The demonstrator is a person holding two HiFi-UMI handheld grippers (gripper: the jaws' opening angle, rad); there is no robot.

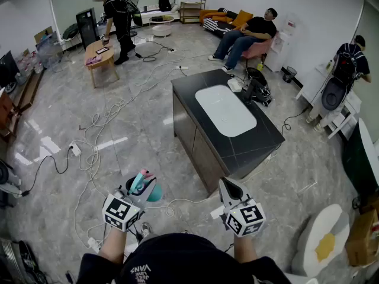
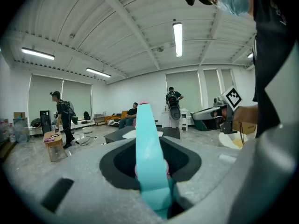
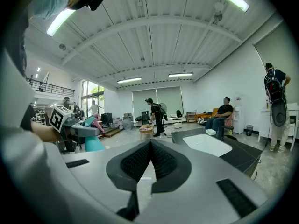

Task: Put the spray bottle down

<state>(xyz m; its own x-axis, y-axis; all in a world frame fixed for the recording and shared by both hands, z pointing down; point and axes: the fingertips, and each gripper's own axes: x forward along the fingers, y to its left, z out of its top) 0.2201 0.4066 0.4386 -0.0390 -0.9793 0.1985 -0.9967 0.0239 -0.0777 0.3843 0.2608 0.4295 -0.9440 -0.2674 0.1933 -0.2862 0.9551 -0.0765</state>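
The spray bottle (image 1: 146, 183) is teal with a pink part at its head. My left gripper (image 1: 138, 190) is shut on it and holds it in the air, low over the grey floor. In the left gripper view the teal bottle head (image 2: 148, 148) stands upright between the dark pads. My right gripper (image 1: 229, 186) is beside it to the right, jaws shut and empty. Its pads (image 3: 140, 160) meet at the tip in the right gripper view. That view also shows the left gripper (image 3: 70, 125) with the bottle (image 3: 93, 143) at the left.
A black island counter (image 1: 260, 141) with a white basin (image 1: 225, 110) stands ahead. Cables (image 1: 95, 147) trail over the floor at the left. A white chair (image 1: 323, 241) is near right. One person sits (image 1: 249, 34); others stand at the back (image 1: 115, 16) and right (image 1: 346, 64).
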